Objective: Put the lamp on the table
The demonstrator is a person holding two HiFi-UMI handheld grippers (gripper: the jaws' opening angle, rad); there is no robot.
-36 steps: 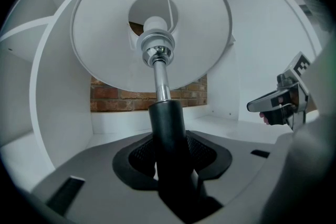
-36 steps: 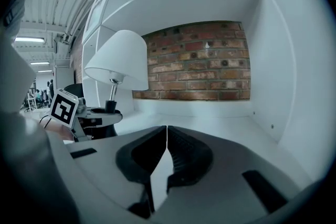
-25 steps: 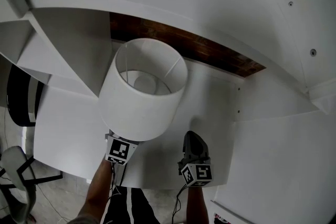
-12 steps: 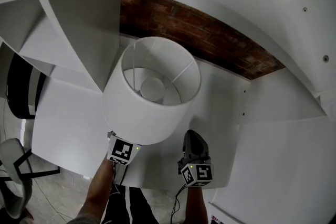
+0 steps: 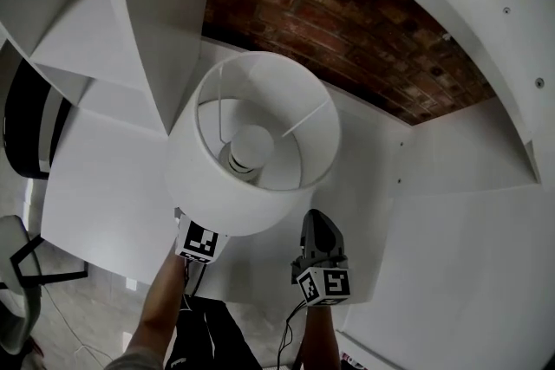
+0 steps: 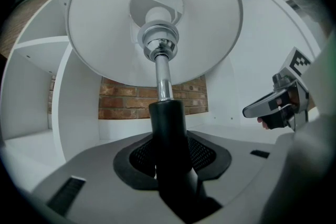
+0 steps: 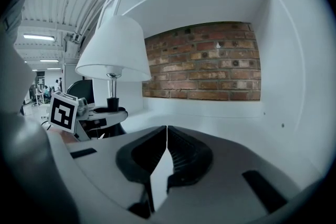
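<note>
The lamp [image 5: 251,156] has a white drum shade, a chrome rod and a black stem. It stands upright over the white table [image 5: 368,178], and its bulb shows inside the shade. My left gripper [image 5: 201,231] sits under the shade's near edge, its tips hidden there. In the left gripper view this gripper [image 6: 168,165] is shut on the black stem [image 6: 168,128]. The lamp's base is hidden. My right gripper [image 5: 317,228] hovers to the lamp's right with its jaws shut on nothing [image 7: 165,152]. The right gripper view shows the lamp [image 7: 115,50] at the left.
A red brick wall [image 5: 347,22] backs the desk alcove. White shelf panels [image 5: 165,30] rise at the left and a white side wall [image 5: 486,126] at the right. A dark chair [image 5: 26,126] stands left of the table.
The lamp has tipped more upright and edged toward the brick wall, so the bulb now shows in the shade's middle. More of the brick wall is in view. The right gripper has stayed put.
</note>
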